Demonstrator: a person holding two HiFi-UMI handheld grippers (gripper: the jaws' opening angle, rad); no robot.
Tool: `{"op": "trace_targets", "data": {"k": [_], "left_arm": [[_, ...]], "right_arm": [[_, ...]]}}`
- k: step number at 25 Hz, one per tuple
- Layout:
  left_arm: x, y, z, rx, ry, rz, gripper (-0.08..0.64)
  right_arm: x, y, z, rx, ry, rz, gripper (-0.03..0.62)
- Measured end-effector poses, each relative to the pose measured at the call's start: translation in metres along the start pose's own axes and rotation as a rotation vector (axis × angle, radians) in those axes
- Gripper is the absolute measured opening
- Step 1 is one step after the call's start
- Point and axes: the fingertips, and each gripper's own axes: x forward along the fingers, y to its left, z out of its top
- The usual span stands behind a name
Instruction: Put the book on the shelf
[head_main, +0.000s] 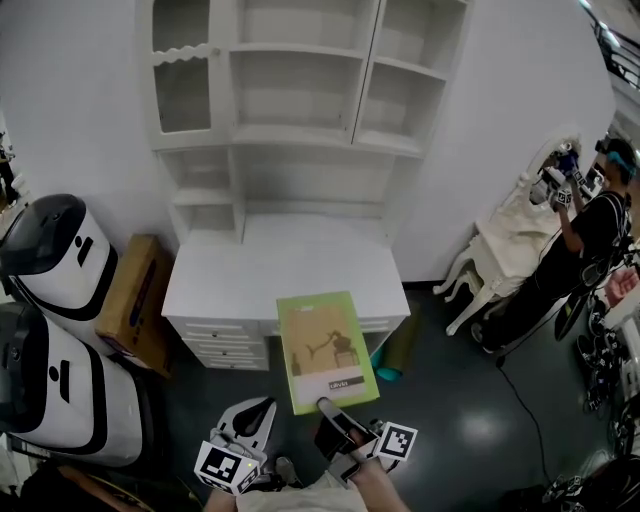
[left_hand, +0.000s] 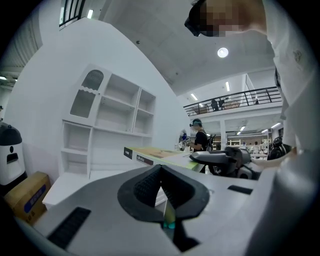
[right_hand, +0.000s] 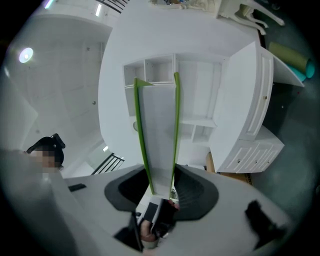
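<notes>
The green book lies flat in the air over the near right edge of the white surface, with its near edge clenched in the jaws of your right gripper. Your left gripper sits just to its left, jaws pressed together and empty. The shelf rises at the surface's far side.

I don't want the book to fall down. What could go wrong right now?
The right gripper grips the green book only at its near edge, so the long free end could sag or slip out of the jaws. The left gripper is shut and off the book, giving no support. The book lies flat and wide, so it might bump the white shelf unit going in.
</notes>
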Motion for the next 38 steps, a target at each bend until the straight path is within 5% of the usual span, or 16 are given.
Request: {"op": "trace_targets", "data": {"k": [10,29,38], "left_arm": [[0.047,0.034,-0.002,-0.016,0.021,-0.01,0.009],[0.203,0.084,0.041,-0.008,-0.006,0.116,0.009],[0.235,0.11,0.045,-0.011,0.021,0.179,0.009]], "right_arm": [[0.031,-0.018,0.042,0.011,-0.004,-0.013,0.16],[0.106,-0.049,0.203,0.044,0.116,0.034,0.16],[0.131,-0.067,0.24,0.072,0.162,0.017,0.16]]}}
